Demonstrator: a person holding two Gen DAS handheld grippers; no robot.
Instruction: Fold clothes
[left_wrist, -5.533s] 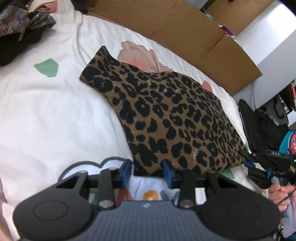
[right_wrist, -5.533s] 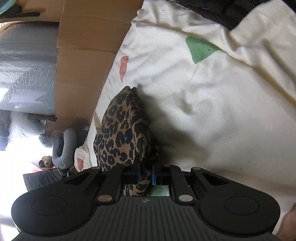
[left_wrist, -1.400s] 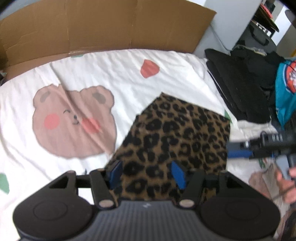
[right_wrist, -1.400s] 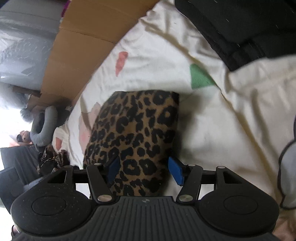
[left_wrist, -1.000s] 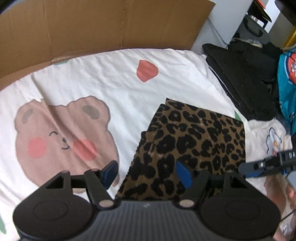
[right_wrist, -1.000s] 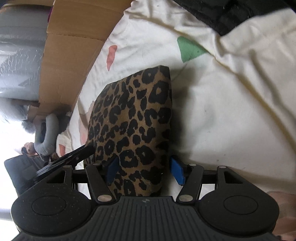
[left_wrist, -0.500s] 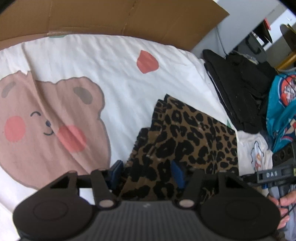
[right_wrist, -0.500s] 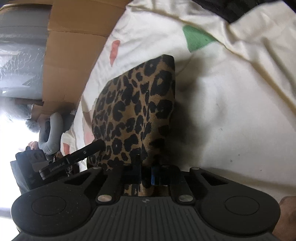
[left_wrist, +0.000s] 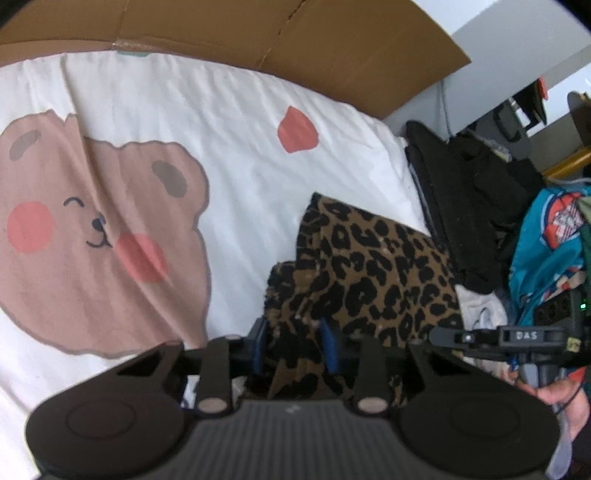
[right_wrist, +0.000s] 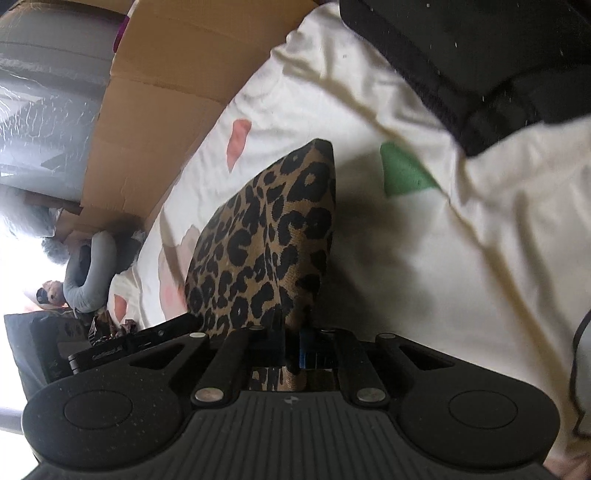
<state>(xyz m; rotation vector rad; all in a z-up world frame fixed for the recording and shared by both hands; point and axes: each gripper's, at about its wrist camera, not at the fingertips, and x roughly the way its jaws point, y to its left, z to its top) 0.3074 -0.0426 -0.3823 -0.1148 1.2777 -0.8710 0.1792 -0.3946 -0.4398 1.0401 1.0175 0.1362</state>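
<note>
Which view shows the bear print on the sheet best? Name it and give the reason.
The left wrist view: the bear print lies nearly whole on the white sheet, face clear. The right wrist view shows only blurred pinkish patches past the leopard-print garment.

Two hand-held grippers, both pinching cloth.

The left gripper (left_wrist: 294, 345) has its blue pads partly closed on bunched cloth. At its 3 o'clock, the right gripper (right_wrist: 293, 345) is pressed nearly closed, held by a hand (left_wrist: 565, 397).
</note>
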